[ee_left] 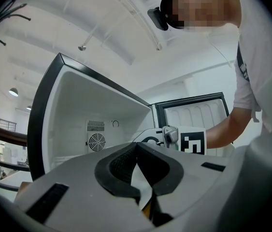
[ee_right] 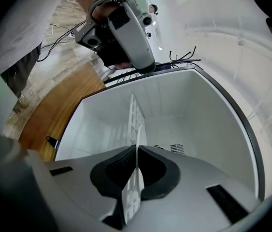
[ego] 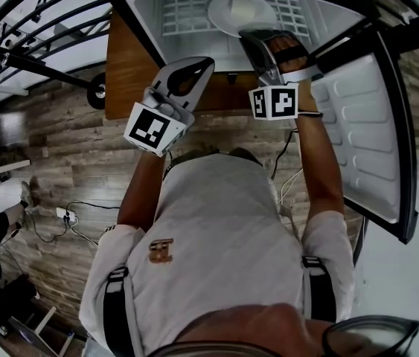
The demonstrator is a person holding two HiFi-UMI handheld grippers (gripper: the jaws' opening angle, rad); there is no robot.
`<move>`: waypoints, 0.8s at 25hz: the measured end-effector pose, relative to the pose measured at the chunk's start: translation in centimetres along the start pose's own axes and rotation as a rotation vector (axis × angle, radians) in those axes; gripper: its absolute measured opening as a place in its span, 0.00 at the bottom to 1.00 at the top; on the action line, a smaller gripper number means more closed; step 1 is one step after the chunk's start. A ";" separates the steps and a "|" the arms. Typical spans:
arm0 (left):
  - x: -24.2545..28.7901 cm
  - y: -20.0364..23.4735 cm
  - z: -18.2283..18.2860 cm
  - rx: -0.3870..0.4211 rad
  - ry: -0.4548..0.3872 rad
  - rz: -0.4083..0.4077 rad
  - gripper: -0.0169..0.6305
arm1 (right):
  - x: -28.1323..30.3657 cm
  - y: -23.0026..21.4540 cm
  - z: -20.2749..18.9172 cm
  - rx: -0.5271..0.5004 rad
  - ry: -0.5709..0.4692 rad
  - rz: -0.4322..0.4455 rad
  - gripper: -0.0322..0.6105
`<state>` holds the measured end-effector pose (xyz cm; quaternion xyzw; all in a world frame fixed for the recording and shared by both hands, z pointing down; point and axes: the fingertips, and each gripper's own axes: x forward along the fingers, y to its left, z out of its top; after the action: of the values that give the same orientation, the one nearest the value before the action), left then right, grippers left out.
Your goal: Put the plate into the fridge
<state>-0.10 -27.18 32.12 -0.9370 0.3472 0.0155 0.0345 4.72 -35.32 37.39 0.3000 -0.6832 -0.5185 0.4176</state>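
Right gripper (ego: 257,42): reaches into the open front of the fridge (ego: 146,10). Its jaws are clamped on the rim of the plate (ego: 239,12), which stands edge-on between the pads. Right arm (ego: 322,158): stretched out toward the fridge.

Left gripper (ego: 206,64): held just outside the fridge opening, to the left of the right gripper. Jaw tips are together with nothing between them. Left arm (ego: 139,192): reaches less far toward the fridge.
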 end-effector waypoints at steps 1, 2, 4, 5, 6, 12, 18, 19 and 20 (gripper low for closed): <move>0.0 0.0 0.0 0.001 0.003 0.003 0.05 | 0.2 0.0 -0.1 0.000 -0.001 0.003 0.11; 0.0 0.0 0.0 0.001 0.002 0.004 0.05 | 0.4 0.0 -0.1 -0.001 -0.001 0.006 0.11; -0.1 0.0 -0.1 0.001 -0.005 0.001 0.05 | 0.7 0.0 -0.2 -0.005 -0.002 0.012 0.11; -0.1 0.0 -0.2 0.000 -0.006 0.002 0.05 | 0.9 0.0 -0.2 -0.008 -0.003 0.014 0.11; -0.1 0.1 -0.2 -0.003 -0.002 0.005 0.05 | 1.0 -0.1 -0.2 -0.010 -0.004 0.015 0.11; 0.0 0.0 -0.2 -0.003 -0.003 -0.005 0.05 | 1.7 -0.2 -0.5 -0.018 0.007 0.028 0.11; 0.0 0.0 -0.4 -0.004 0.003 -0.017 0.05 | 2.5 -0.8 -0.6 -0.016 0.017 0.027 0.11; 0.0 0.1 -0.4 -0.005 0.007 -0.015 0.05 | 2.6 -0.8 -0.6 -0.017 0.018 0.028 0.11; 0.0 0.2 -0.5 -0.006 0.010 -0.013 0.05 | 2.7 -0.9 -0.6 -0.016 0.018 0.031 0.11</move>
<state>-0.19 -27.37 32.57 -0.9394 0.3412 0.0113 0.0302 3.97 -38.10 37.33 0.2906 -0.6797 -0.5148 0.4342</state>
